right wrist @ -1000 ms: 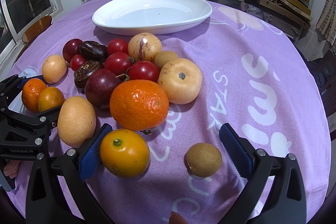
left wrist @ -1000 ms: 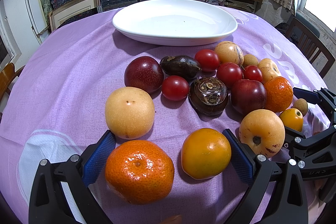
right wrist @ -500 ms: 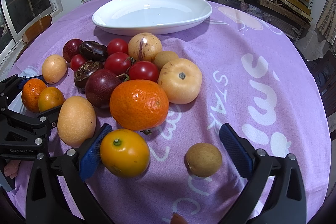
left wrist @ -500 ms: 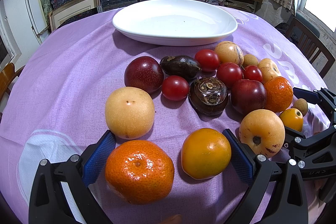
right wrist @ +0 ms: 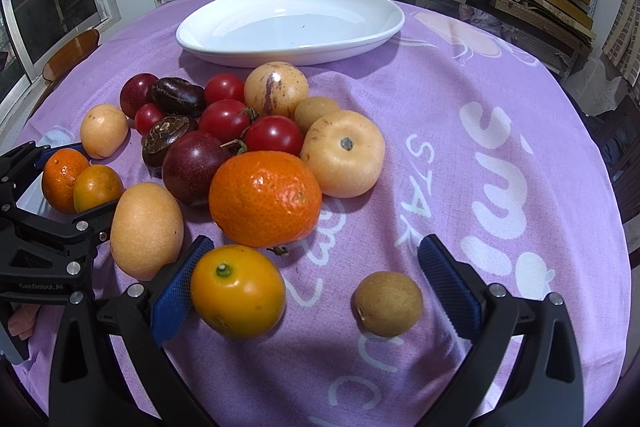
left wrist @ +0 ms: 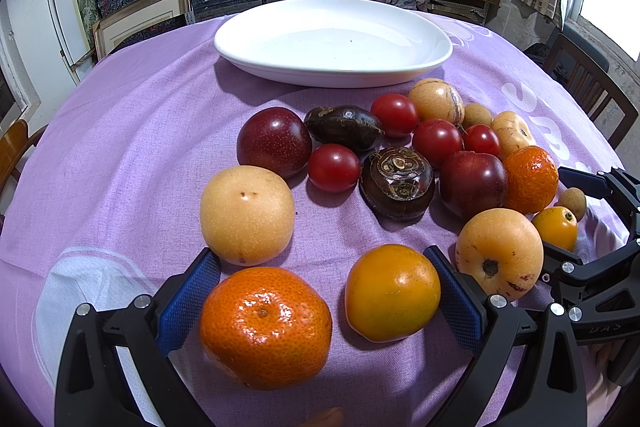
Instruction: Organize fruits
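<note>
Fruits lie loose on the purple tablecloth (left wrist: 120,147) toward its near edge, none yet in the white dish (left wrist: 332,43) at the far edge. Your left gripper (left wrist: 320,291) stands wide, its ribbed blue pads bracketing a pebbled mandarin (left wrist: 264,327) and a smooth orange fruit (left wrist: 392,291), gripping neither. Your right gripper (right wrist: 316,283) is just as wide around a glossy yellow-orange fruit (right wrist: 237,291), which sits against the left pad, and a small matte brown fruit (right wrist: 388,303). Expect all of these to be light and round, ready to roll on the cloth, so take each across its widest middle and one at a time. The mandarin's skin probably gives a little; close gently. The smooth fruits may slip, though the textured pads should help. Farther out, the cherry tomatoes (left wrist: 334,167) look thin-skinned and easiest to burst, the dark plums (left wrist: 274,141) firm and waxy, the pale pear (left wrist: 246,215) heaviest and matte. They crowd together touching, so lifting one may nudge its neighbours.
</note>
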`<state>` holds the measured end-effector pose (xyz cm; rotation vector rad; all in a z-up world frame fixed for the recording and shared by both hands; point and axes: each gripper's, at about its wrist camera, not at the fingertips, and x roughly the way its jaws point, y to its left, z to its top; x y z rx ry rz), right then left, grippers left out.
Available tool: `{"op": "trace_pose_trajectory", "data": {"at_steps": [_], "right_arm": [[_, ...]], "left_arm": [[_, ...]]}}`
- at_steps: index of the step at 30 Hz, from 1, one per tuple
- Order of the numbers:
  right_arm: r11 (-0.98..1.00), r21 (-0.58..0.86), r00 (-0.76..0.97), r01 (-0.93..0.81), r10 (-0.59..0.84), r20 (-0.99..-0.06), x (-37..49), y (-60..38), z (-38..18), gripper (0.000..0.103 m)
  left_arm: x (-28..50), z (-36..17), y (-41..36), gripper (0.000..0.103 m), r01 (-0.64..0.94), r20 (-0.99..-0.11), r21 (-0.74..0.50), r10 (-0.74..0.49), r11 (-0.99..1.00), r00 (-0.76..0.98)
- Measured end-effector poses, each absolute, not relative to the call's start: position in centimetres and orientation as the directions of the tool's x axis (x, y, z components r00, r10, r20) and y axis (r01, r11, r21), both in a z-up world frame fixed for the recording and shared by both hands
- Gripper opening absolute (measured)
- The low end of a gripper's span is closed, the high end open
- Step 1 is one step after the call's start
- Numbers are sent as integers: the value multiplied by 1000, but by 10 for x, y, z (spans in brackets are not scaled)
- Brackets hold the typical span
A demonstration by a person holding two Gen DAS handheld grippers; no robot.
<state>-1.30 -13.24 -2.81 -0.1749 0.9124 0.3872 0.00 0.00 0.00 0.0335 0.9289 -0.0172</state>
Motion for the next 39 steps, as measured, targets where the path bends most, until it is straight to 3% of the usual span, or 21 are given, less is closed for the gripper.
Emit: {"op": "trace_pose_trajectory", "data": {"at_steps": [39], "right_arm": [[896,11,534,-443,274,-800,-21,-138,-28,99]], "left_arm": [[0,-2,0,100,42,-801,21,-8,999,598]]}}
